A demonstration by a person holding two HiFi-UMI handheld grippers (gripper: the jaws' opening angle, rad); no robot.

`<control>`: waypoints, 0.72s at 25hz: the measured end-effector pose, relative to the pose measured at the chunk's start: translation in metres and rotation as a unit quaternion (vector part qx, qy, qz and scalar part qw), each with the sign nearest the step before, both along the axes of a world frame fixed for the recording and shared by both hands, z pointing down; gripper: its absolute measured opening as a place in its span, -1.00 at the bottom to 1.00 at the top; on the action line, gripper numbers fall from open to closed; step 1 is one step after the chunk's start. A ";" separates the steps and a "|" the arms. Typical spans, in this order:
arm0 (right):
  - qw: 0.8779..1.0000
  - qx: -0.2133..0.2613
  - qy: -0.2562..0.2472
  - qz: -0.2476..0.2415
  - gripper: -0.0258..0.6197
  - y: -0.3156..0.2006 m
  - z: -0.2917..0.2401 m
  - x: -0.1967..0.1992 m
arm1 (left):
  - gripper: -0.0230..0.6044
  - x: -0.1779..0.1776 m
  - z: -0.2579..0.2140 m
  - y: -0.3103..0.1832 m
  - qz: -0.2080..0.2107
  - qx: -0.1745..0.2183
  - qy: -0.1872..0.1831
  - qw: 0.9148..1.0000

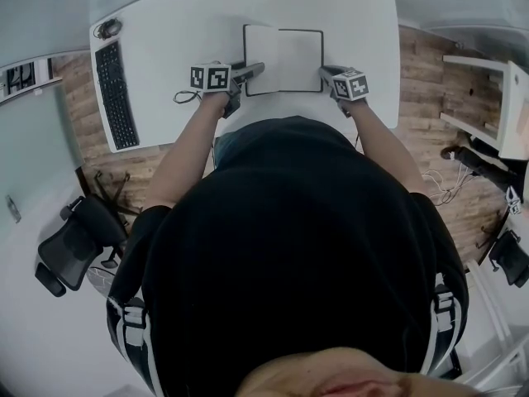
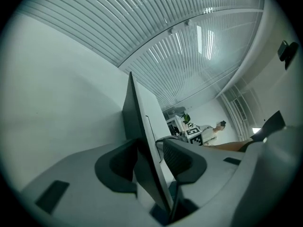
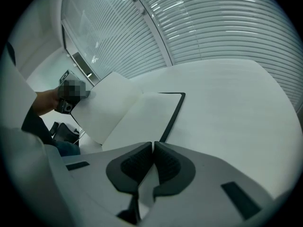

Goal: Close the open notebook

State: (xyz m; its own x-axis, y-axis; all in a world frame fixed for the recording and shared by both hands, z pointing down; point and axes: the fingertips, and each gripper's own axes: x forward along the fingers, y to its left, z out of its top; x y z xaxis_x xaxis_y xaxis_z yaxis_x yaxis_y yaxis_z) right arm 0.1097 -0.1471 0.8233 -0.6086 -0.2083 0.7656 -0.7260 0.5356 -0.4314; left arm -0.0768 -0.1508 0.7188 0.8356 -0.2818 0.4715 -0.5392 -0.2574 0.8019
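The left gripper (image 2: 150, 151) stood with its ribbed dark pads apart. The notebook's (image 1: 285, 60) left cover (image 2: 135, 112) rose on edge between them, thin and stiff, dark outside and white inside. It lay close against the one pad, and a gap showed at the other. The cover's lower edge was lost behind the grey jaw bodies.

The right gripper (image 3: 153, 148) had its pads drawn together to a bare slit at the notebook's near right corner. Whether a sheet was caught in that slit could not be made out.

From that side the left leaf stood tilted up while the right leaf lay flat, plain white paper inside a thin black rim with rounded corners. The notebook sat open on the smooth white table (image 1: 182, 31), between the two grippers.

In the head view the person's dark top hid the table's near edge. A black keyboard (image 1: 116, 93) lay at the table's left end, and a black chair (image 1: 78, 238) stood below it. Wood-grain floor (image 1: 430, 98) showed to the right.
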 end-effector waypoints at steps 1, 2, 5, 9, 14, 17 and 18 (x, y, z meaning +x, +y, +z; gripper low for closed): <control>1.000 0.001 0.000 -0.001 -0.78 0.000 0.001 0.000 | -0.37 0.004 -0.002 0.000 0.006 0.000 0.002 1.000; 1.000 0.000 -0.001 -0.002 -0.77 0.001 0.002 0.000 | -0.35 0.008 -0.006 0.001 0.012 0.001 0.005 1.000; 1.000 0.000 -0.005 -0.003 -0.78 0.002 0.000 -0.002 | -0.31 0.021 -0.017 0.003 0.030 0.008 0.009 0.999; 1.000 0.003 -0.003 0.001 -0.78 0.000 0.004 -0.003 | -0.28 0.039 -0.025 0.003 0.051 0.007 0.017 0.999; 1.000 0.007 -0.010 0.005 -0.78 0.002 -0.001 -0.001 | -0.26 0.073 -0.034 0.006 0.075 0.012 0.040 0.996; 1.000 0.003 -0.013 0.005 -0.78 0.002 0.001 -0.003 | -0.25 0.091 -0.029 0.012 0.101 0.005 0.051 0.994; 1.000 0.003 -0.012 0.005 -0.78 0.002 0.001 -0.003 | -0.26 0.096 -0.028 0.017 0.112 0.001 0.053 0.992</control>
State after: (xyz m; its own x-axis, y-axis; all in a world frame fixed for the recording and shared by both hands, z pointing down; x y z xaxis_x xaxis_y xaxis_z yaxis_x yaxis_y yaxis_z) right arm 0.1066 -0.1451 0.8238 -0.6249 -0.2189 0.7494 -0.7205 0.5314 -0.4455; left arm 0.0195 -0.1342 0.6905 0.9222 -0.0844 0.3775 -0.3813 -0.3631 0.8502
